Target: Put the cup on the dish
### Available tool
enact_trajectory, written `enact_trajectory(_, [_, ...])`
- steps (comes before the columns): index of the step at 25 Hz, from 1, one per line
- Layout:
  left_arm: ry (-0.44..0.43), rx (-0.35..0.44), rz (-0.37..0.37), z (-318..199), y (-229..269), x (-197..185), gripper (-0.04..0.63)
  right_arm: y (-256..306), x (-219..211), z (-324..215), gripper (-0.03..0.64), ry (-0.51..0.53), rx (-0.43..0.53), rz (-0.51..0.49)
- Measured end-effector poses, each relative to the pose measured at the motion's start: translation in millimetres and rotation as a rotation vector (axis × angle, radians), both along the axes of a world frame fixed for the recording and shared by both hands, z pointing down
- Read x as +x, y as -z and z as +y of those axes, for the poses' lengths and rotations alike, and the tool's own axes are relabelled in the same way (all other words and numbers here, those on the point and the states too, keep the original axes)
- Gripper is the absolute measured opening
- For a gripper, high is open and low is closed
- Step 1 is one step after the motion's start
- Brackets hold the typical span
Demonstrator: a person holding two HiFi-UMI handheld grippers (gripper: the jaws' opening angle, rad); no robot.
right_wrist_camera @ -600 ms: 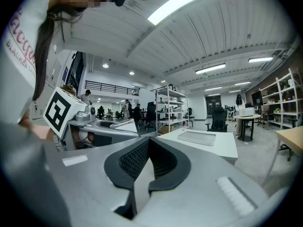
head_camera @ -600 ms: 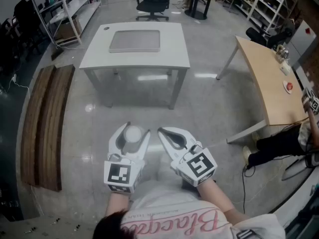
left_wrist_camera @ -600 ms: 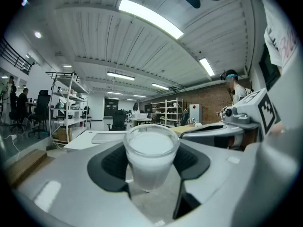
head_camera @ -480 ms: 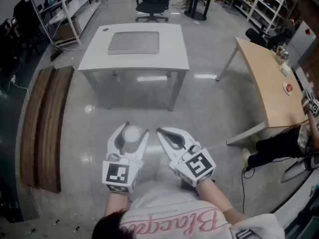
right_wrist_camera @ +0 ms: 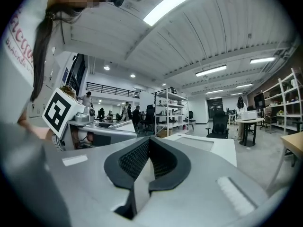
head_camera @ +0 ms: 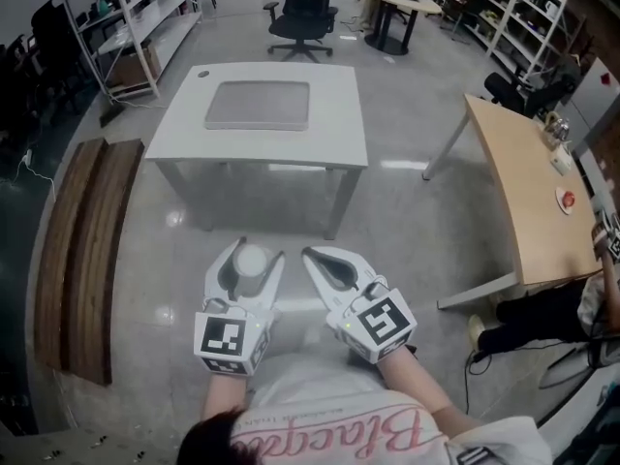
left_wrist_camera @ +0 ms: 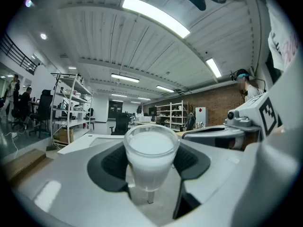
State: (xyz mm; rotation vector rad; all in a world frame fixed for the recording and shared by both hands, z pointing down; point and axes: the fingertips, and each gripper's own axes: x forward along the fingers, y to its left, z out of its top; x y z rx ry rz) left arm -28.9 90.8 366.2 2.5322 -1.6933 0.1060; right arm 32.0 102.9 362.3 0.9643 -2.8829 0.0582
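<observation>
A small white cup sits upright between the jaws of my left gripper, which is shut on it. In the left gripper view the cup fills the middle, clamped by the dark pads on both sides. My right gripper is beside it at the right, shut with nothing in it; its pads meet in the right gripper view. Both are held low over the floor, in front of a white table that bears a flat grey tray-like dish.
A wooden table with small items stands at the right, and a person sits under its near end. Wooden benches lie at the left. Shelves and an office chair stand behind the white table.
The view has shifted slightly, so the white table sits a little lower in the picture. Both grippers keep their pose and the cup stays clamped in the left one.
</observation>
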Motion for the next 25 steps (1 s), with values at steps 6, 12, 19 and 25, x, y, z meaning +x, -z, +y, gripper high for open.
enact_trajectory(6, [0.022,-0.011,0.023,-26.7,-8.9,5.8,0.261,-9.5,4.8,-24.4,0.002,0.042,-0.012,0.014])
enact_trajectory(12, [0.035,-0.038,0.046,-51.6,-15.5,7.7,0.261,-14.9,3.9,-45.9,0.002,0.069,-0.022,0.031])
enact_trajectory(19, [0.067,-0.042,0.055,-89.3,-16.2,-5.4,0.261,-20.9,1.4,-90.1,0.002,0.068,-0.061,0.034])
enact_trajectory(25, [0.068,-0.049,0.056,-138.9,-16.4,-20.7,0.261,-21.1,-9.6,-137.5,0.002,0.065,-0.068,0.045])
